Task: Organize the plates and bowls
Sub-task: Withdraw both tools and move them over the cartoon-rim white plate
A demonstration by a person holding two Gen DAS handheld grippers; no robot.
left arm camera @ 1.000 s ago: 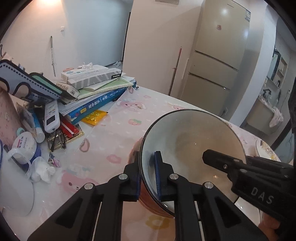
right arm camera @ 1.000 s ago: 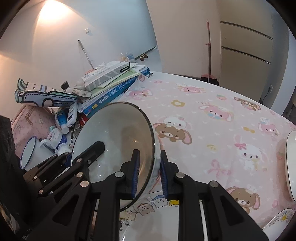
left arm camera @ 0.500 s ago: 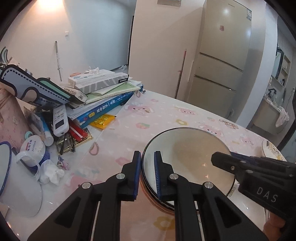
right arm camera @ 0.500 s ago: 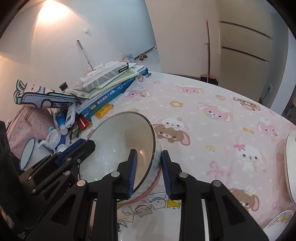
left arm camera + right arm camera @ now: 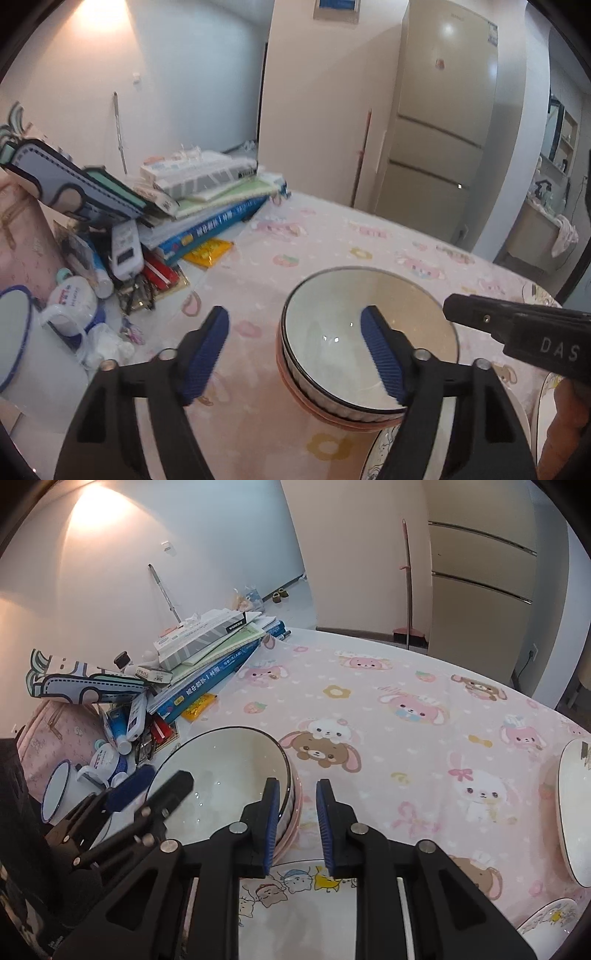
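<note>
- The white bowl [image 5: 369, 332] sat nested in a pink bowl [image 5: 332, 413] on the table [image 5: 406, 709], so one stacking step looked finished.
- The left gripper [image 5: 295, 350] stood wide apart, one finger outside the bowl's rim and the other over its inside, neither pressing on it.
- The right gripper [image 5: 295, 819] was parted more narrowly, its fingers either side of the two rims; a gap showed on the outer side, so it seemed to hold nothing, though contact on the inner side could not be ruled out.
- Just in front of the bowls lay a cartoon plate [image 5: 295, 904], partly under the right gripper, apparently not yet stacked with anything.
- A large white plate [image 5: 576, 812] rested near the table's right edge, well apart from the bowls, and a small patterned plate [image 5: 546, 919] showed at the lower right corner.
- These three plates were scattered, so by my judgement the gathering of plates into one pile was yet to be done; roughly the bowls were sorted and the plates were not.
- An enamel mug [image 5: 59, 794] stood among the clutter by the pile of books [image 5: 214, 657]; whether it belonged to the job could not be told.
- Likely next work was releasing clear of the bowls and collecting the plates.
</note>
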